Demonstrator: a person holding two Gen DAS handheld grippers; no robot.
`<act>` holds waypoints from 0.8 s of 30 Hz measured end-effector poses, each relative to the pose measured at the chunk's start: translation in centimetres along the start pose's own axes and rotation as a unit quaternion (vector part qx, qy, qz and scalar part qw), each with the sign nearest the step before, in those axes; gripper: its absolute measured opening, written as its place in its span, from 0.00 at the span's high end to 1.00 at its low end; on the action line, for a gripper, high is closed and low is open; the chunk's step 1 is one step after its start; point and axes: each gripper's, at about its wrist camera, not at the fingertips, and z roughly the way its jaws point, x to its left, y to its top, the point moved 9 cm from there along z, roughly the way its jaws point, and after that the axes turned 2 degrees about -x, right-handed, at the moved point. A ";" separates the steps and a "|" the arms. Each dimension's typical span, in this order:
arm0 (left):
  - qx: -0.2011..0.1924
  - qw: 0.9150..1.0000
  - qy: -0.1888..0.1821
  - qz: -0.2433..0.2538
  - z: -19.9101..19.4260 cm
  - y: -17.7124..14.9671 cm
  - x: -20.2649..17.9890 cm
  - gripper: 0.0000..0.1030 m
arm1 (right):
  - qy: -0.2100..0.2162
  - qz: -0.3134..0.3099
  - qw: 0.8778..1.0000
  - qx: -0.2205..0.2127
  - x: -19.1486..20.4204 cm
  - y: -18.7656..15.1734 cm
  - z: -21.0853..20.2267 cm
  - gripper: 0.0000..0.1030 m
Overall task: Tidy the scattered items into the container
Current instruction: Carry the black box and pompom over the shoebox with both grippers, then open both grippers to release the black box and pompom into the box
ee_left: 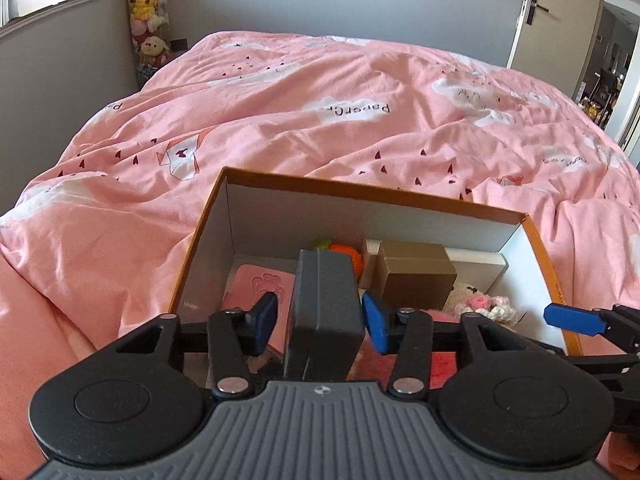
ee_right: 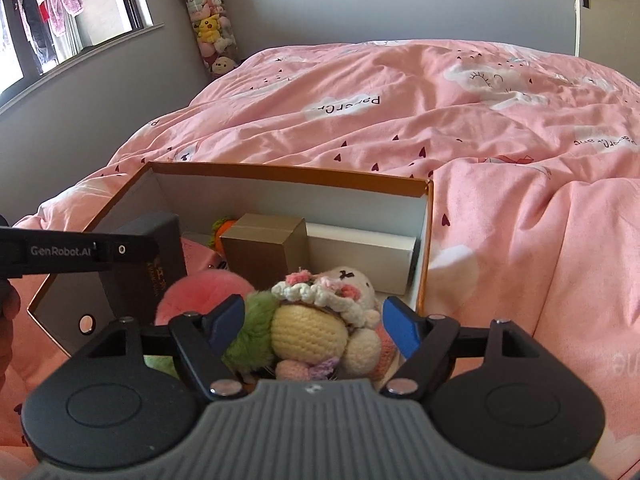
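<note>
An open orange-rimmed cardboard box [ee_left: 372, 196] with white inner walls sits on the pink bed; it also shows in the right wrist view [ee_right: 288, 172]. My left gripper [ee_left: 320, 320] is over the box, its blue pads on either side of a dark grey case [ee_left: 324, 312] with small gaps showing; the case [ee_right: 160, 256] stands upright inside the box. My right gripper [ee_right: 312, 324] is open over the box's near right corner, above crocheted plush toys [ee_right: 320, 320]. Inside lie a brown carton [ee_left: 416, 272], a white box [ee_right: 360, 248], a pink pouch [ee_left: 260, 284] and an orange knit toy [ee_left: 344, 252].
The pink duvet [ee_left: 320, 120] covers the whole bed around the box. A column of plush toys [ee_left: 146, 12] stands in the far left corner by a window. A door [ee_left: 560, 12] is at the far right. The right gripper's finger [ee_left: 576, 320] shows in the left wrist view.
</note>
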 end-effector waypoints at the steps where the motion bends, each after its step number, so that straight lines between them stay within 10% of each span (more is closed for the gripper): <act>1: -0.009 1.000 -0.002 -0.004 -0.6 0.3 -0.1 0.40 | -0.002 -0.001 1.000 -0.002 0.1 0.1 -0.1 0.24; 8: -0.048 0.997 -0.033 -0.044 -5.5 2.0 -1.1 0.32 | -0.004 -0.014 1.000 -0.016 1.6 1.2 -2.2 0.19; 13: -0.095 0.994 0.047 0.007 -7.8 1.2 -0.7 0.23 | -0.015 -0.023 1.000 -0.010 1.3 0.0 -4.0 0.17; 24: -0.053 0.997 0.057 0.010 -7.8 -3.6 -0.7 0.20 | -0.011 0.032 0.999 0.024 1.5 -3.8 -5.1 0.17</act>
